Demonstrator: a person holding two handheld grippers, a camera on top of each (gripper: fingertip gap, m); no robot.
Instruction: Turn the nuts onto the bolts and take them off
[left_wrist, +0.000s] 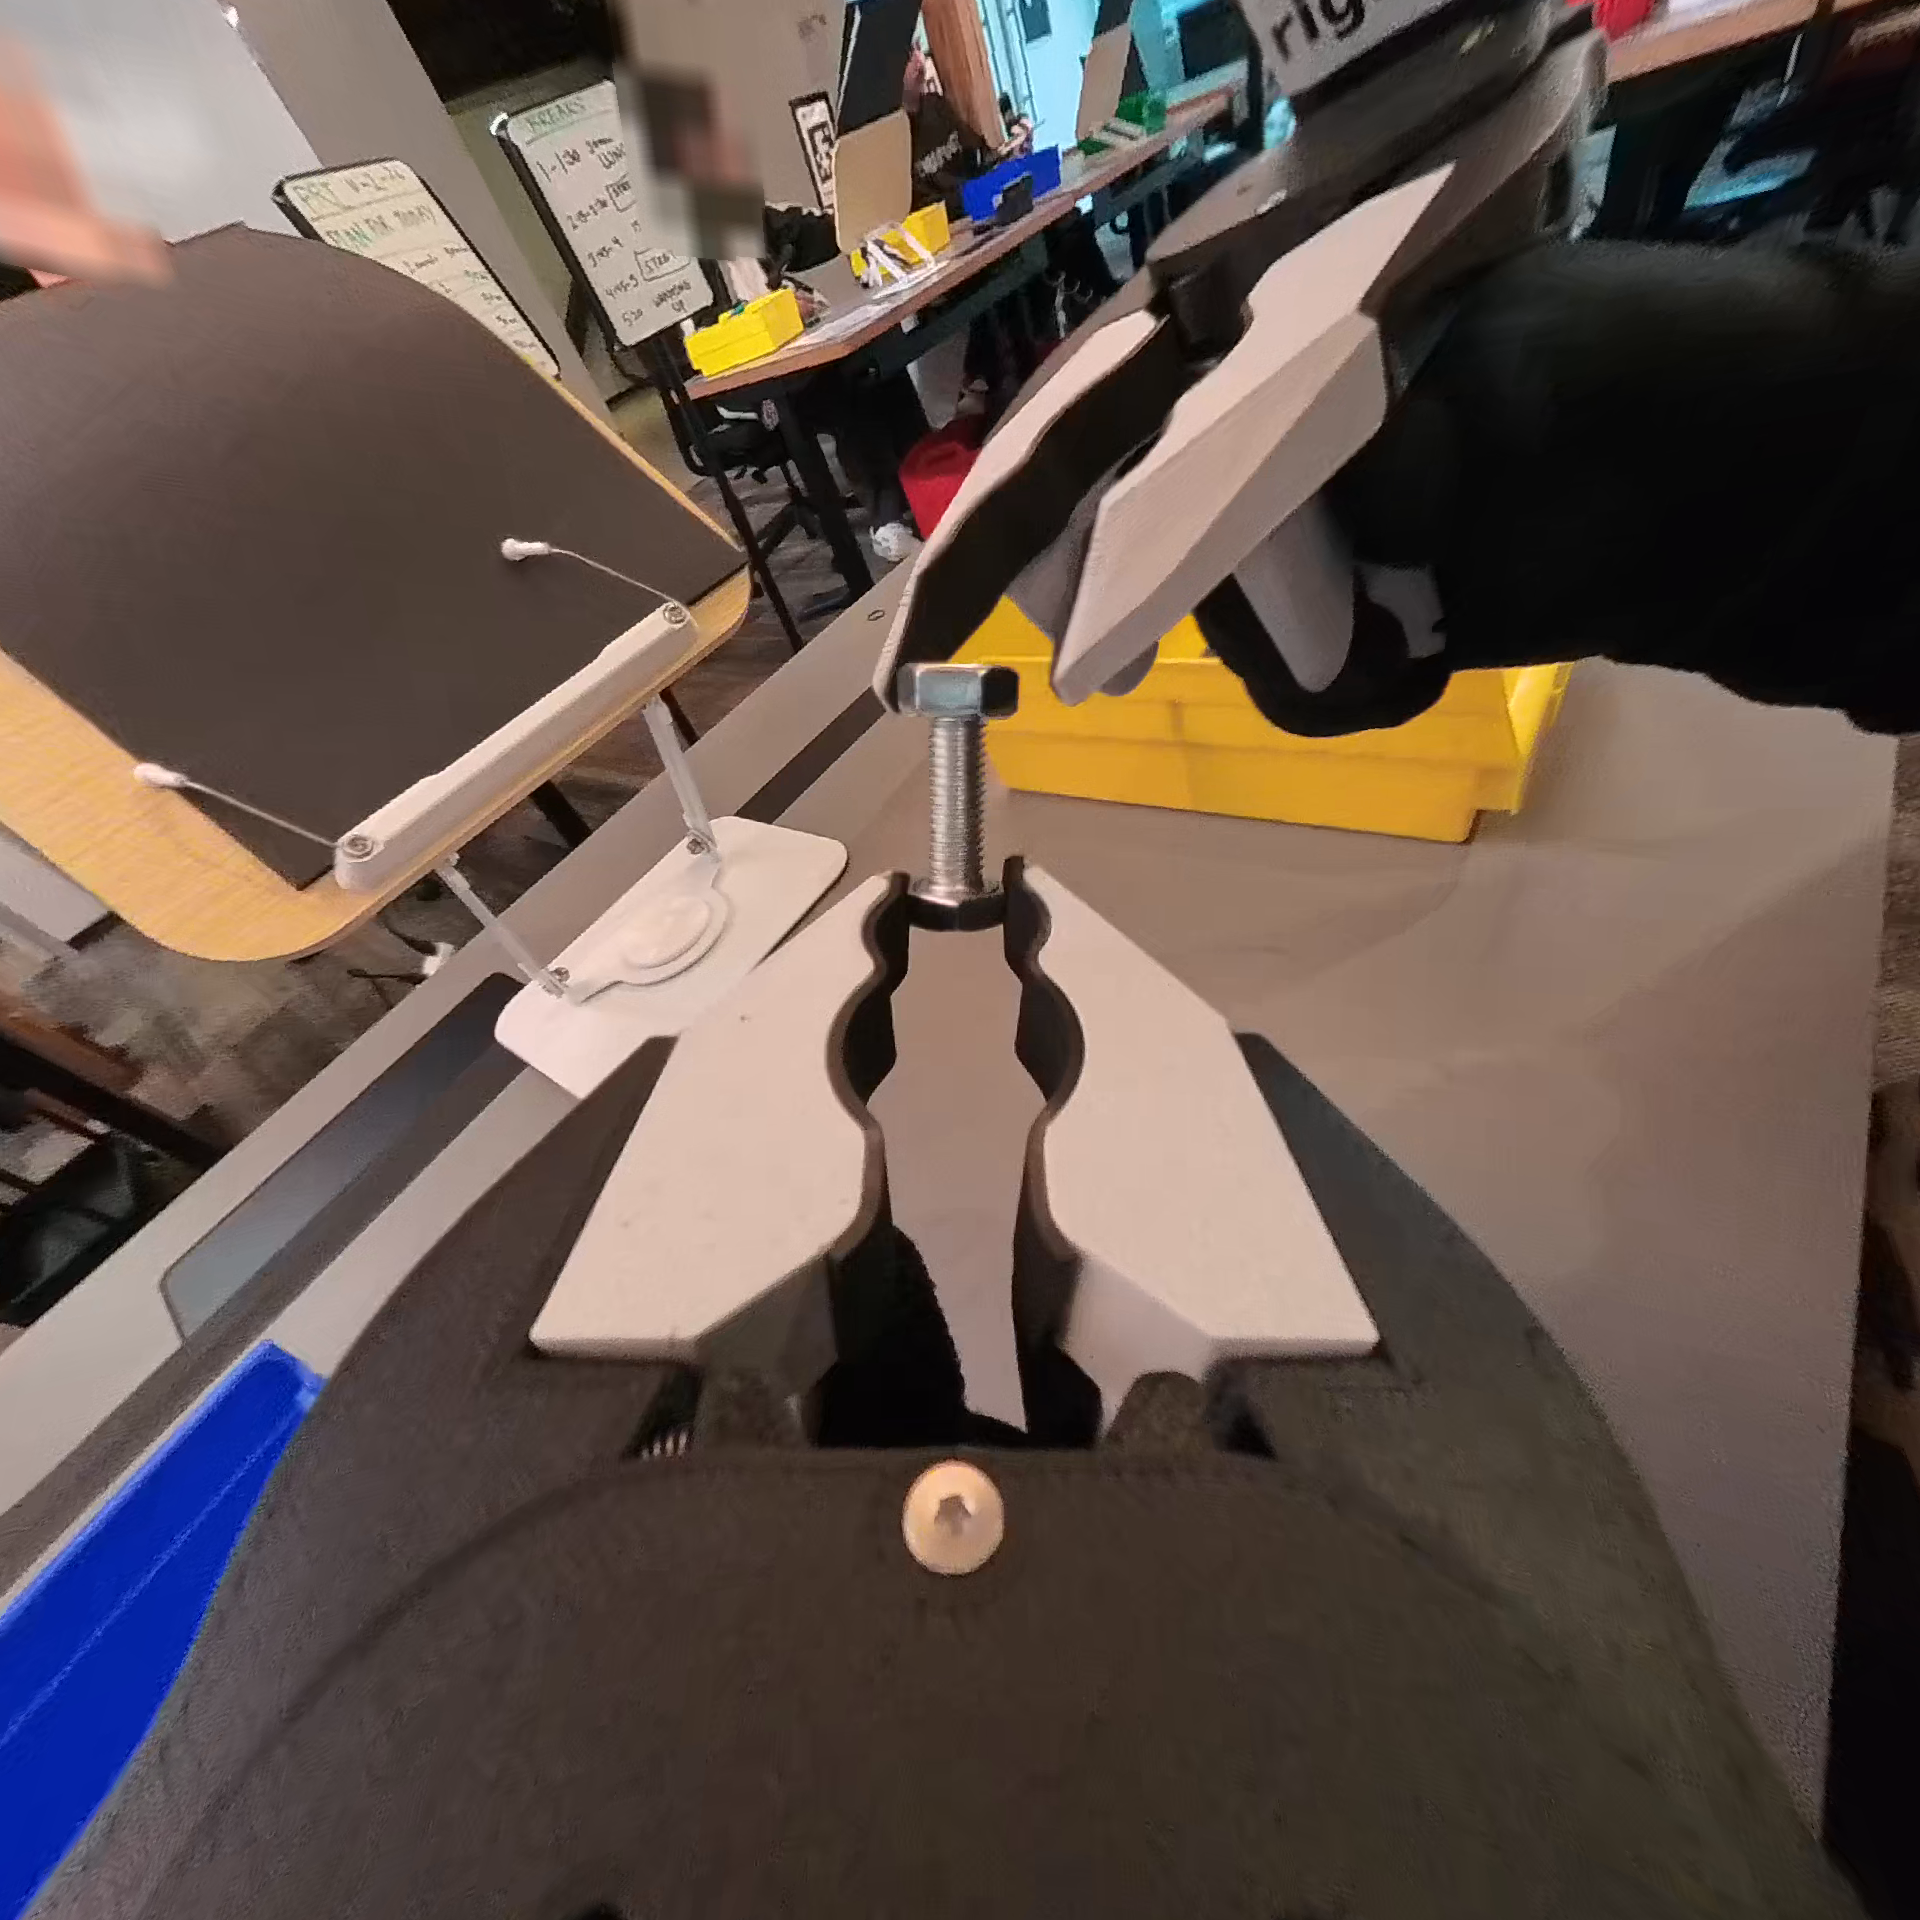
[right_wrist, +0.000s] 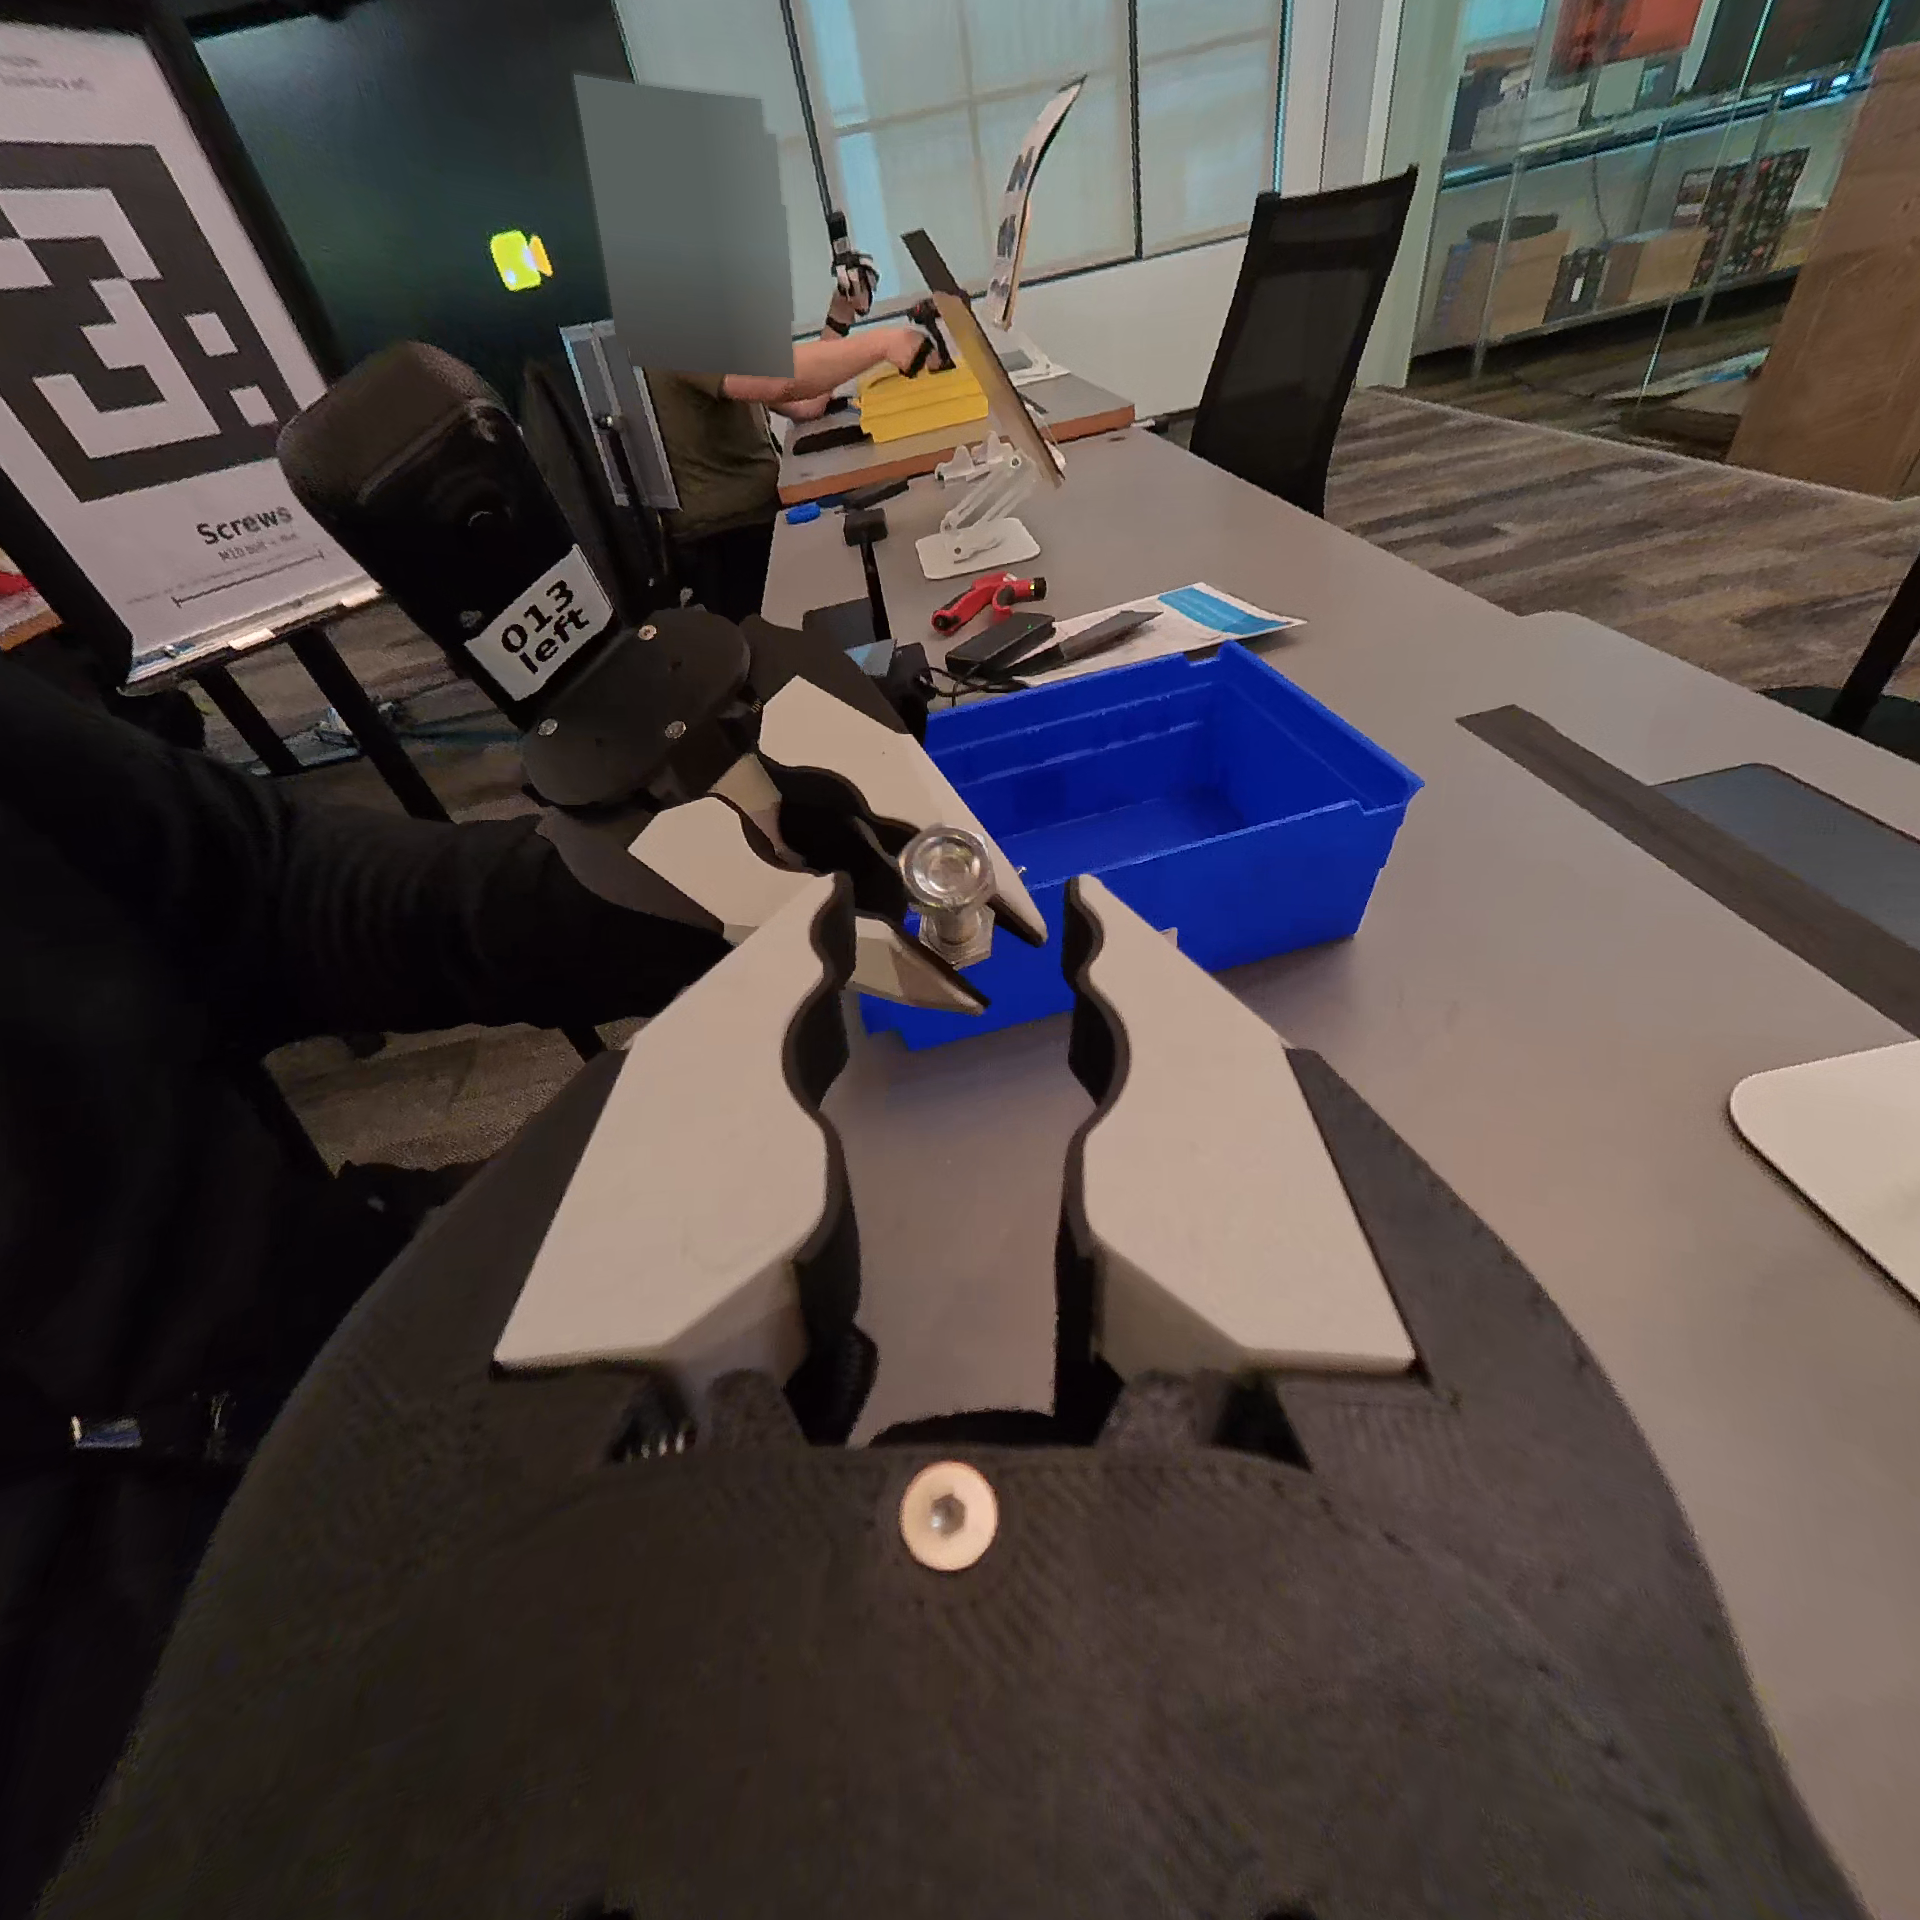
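Grey bench (left_wrist: 1558, 1039) surface fills both views, with an office of desks and whiteboards blurred behind it. At the centre of the left wrist view, the left claw (left_wrist: 958, 896) is seen clamped at its tips on the lower end of a bolt (left_wrist: 956, 805), which is held upright with its hexagonal head on top. A dark ring around the shank at the tips may be a nut (left_wrist: 956, 914), though it is largely hidden by the fingers. The right claw (left_wrist: 966, 681) is seen coming in from 1 o'clock, its fingers apart; one tip lies against the bolt head, while the other stands clear. In the right wrist view, the bolt is seen head-on at 12 o'clock, just beyond the parted tips. A blue bin (right_wrist: 1299, 831) lies behind it, and a yellow bin (left_wrist: 1247, 769) is partly hidden by the right claw. Both holders' gloved hands are cut off at the frame edges.
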